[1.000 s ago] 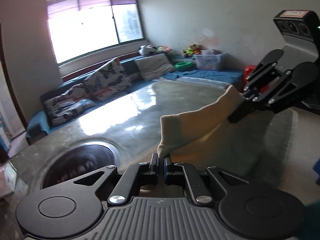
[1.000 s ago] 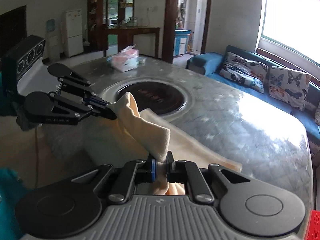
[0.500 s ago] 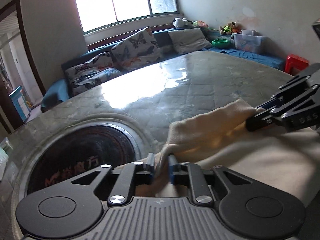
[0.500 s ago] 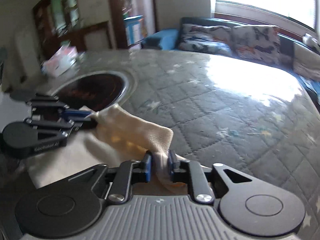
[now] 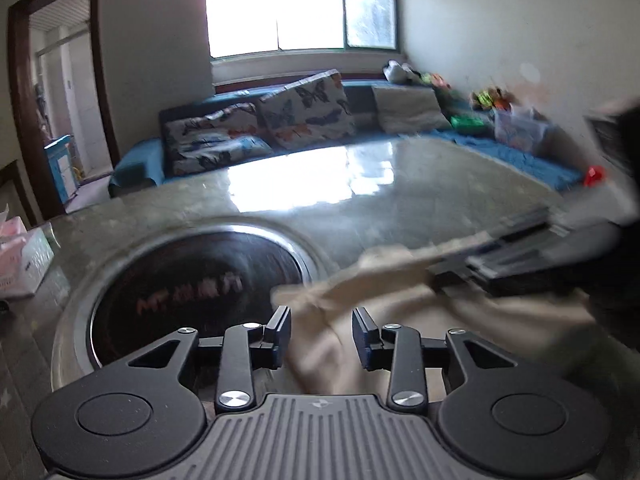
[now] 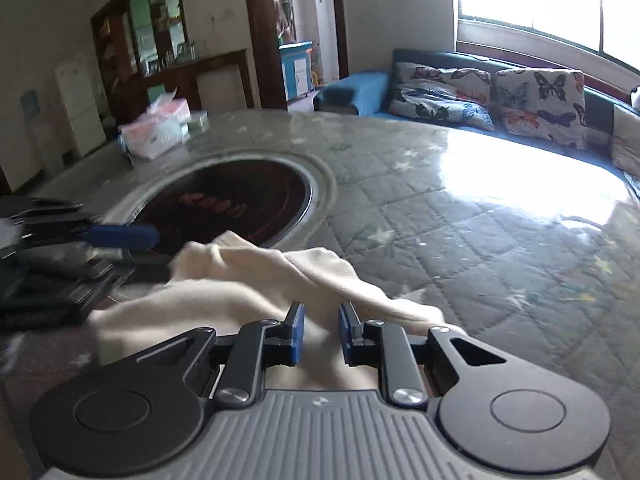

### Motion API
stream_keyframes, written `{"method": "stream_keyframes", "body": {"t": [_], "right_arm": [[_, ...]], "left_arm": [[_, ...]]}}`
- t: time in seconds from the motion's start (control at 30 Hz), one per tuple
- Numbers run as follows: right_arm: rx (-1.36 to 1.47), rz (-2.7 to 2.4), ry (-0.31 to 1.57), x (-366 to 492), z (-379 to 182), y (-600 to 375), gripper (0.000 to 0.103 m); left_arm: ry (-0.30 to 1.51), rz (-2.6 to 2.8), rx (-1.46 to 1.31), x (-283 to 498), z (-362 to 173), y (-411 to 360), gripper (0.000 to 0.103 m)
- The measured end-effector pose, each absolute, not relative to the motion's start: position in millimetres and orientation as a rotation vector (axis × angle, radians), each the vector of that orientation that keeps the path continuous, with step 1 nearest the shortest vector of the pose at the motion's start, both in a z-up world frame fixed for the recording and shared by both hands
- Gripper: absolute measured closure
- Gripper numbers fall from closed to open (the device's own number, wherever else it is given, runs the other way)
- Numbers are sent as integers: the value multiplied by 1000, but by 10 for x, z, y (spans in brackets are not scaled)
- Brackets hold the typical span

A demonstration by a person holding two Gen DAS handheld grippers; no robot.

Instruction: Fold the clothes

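A cream cloth (image 5: 384, 320) lies folded over on the round grey table (image 5: 360, 200), beside the dark round insert (image 5: 192, 284). My left gripper (image 5: 321, 338) is open, its jaws apart on either side of the cloth's edge. My right gripper (image 6: 321, 334) is open too, with the cloth (image 6: 248, 280) lying between and beyond its jaws. In the left wrist view the right gripper (image 5: 520, 256) is a blurred shape at the cloth's right end. In the right wrist view the left gripper (image 6: 72, 252) is blurred at the cloth's left end.
A tissue box (image 6: 156, 128) stands on the table's far side, also at the left edge of the left wrist view (image 5: 20, 256). A blue sofa with butterfly cushions (image 5: 256, 136) runs under the window. A doorway (image 6: 296, 32) and a cabinet lie behind.
Both grippers came down to the table with the cloth's edge and opened, letting it go. The cloth now lies folded on the table.
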State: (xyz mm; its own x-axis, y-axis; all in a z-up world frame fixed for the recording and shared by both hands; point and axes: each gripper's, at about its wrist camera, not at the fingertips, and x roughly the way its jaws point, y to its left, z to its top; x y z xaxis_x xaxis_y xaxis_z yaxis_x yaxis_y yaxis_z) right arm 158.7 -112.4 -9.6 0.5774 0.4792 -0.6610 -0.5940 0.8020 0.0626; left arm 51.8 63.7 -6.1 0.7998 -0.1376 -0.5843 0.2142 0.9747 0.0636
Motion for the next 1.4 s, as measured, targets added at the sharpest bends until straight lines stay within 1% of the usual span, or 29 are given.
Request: {"method": "stream_keyframes", "body": {"t": [0.07, 0.27, 0.43, 0.73, 0.87, 1.03, 1.07, 1.13, 1.23, 1.3, 1.4], "right_arm": [[-185, 621, 710, 1605, -147, -1090, 84], [-230, 624, 700, 1572, -193, -1066, 83], [-236, 636, 704, 1504, -186, -1105, 83], [-288, 666, 708, 984, -155, -1343, 83], [-295, 671, 726, 812, -109, -1435, 83], [-295, 690, 695, 639, 31, -1465, 83], [-290, 713, 686, 597, 71, -1445, 83], [-291, 778, 666, 499, 143, -1369, 82], [-306, 899, 650, 351, 198, -1222, 78], [-320, 975, 637, 290, 206, -1102, 77], [-332, 1037, 633, 274, 157, -910, 77]], "left_arm": [[637, -175, 118, 522, -134, 657, 63], [688, -211, 38, 590, -207, 721, 63], [725, -257, -26, 497, -229, 769, 64], [768, -361, -98, 176, -166, 829, 63], [749, -316, -142, 260, -96, 952, 63], [763, -297, -155, 511, -101, 1007, 65], [765, -294, -158, 561, -102, 1018, 67], [776, -302, -139, 610, -141, 993, 74], [784, -315, -121, 659, -190, 982, 94], [763, -324, -96, 642, -161, 952, 98], [720, -324, -49, 602, -75, 912, 98]]}}
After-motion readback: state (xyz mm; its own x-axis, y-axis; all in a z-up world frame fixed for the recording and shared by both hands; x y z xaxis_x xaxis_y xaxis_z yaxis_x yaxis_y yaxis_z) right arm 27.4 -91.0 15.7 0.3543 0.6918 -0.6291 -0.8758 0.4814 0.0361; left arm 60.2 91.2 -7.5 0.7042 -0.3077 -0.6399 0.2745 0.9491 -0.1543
